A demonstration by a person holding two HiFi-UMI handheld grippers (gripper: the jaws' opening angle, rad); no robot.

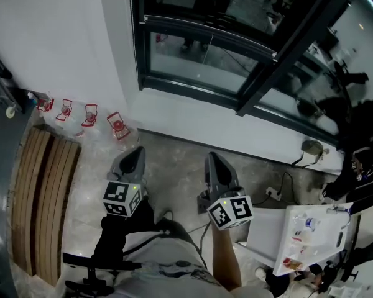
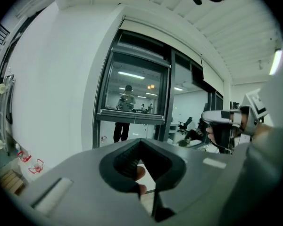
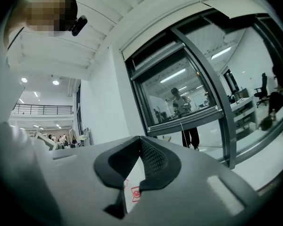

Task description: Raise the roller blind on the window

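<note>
1. The left gripper point(image 1: 132, 158) sat low and left of centre in the head view. Its jaws were pressed fully together with nothing between them.
2. In the left gripper view, the left gripper point(image 2: 141, 140) showed the same closed, empty tips, aimed toward the window point(image 2: 132, 93).
3. The right gripper point(image 1: 213, 161) was just beside it, slightly right of centre. Its jaws were likewise shut tight on nothing, and the right gripper point(image 3: 140, 138) looked the same in its own view.
4. The dark-framed window point(image 1: 261, 79) filled the upper right of the head view above a white wall point(image 1: 193, 113), well apart from both grippers.
5. The roller blind point(image 2: 141, 55) seemed to be the pale band high across the pane, upper centre of the left gripper view, though the wide lens left that uncertain. The same band of the roller blind point(image 3: 161, 65) crossed the upper middle of the right gripper view.
6. A thin cord point(image 3: 181, 127) hung in front of the glass near the centre of the right gripper view.
7. Four small red objects point(image 1: 90, 115) stood in a row on the floor against the wall, at the left of the head view.
8. A slatted wooden bench point(image 1: 43, 197) lay at the far left, below the red objects.
9. A white table point(image 1: 298, 241) with small items on it occupied the lower right corner
</note>
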